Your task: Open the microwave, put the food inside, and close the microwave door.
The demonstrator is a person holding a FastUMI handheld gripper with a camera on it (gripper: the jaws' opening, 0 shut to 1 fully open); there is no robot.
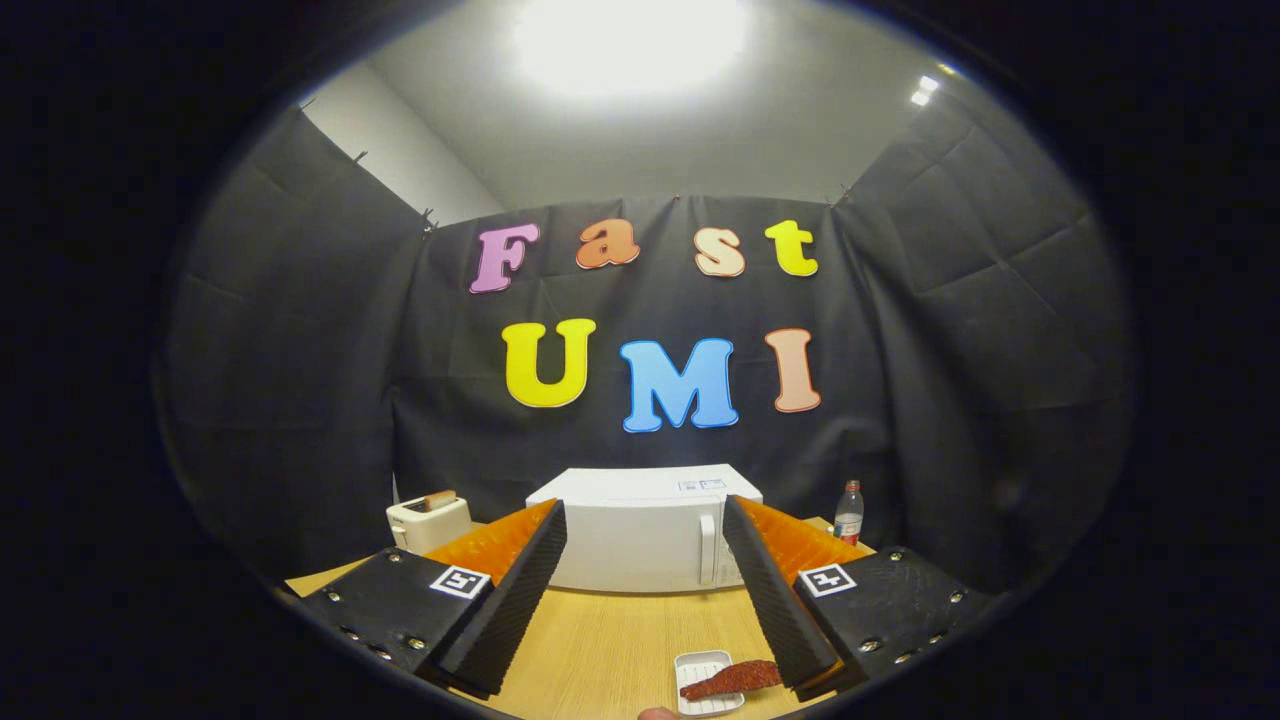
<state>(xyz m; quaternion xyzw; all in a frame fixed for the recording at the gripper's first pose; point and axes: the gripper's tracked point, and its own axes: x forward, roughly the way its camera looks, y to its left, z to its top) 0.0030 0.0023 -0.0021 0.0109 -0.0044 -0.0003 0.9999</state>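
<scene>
Reddish-brown food (733,679) lies on a small white ridged tray (700,664), in front of the closed white box-shaped microwave (640,535). Gripper (645,560) fingers are wide apart, holding nothing.

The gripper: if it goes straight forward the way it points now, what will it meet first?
Probably the microwave, door closed. It stands on the table straight beyond the open gripper. The stretch of table up to it looks free, though depth is hard to judge. The tray with food lies nearer, by one finger.
</scene>
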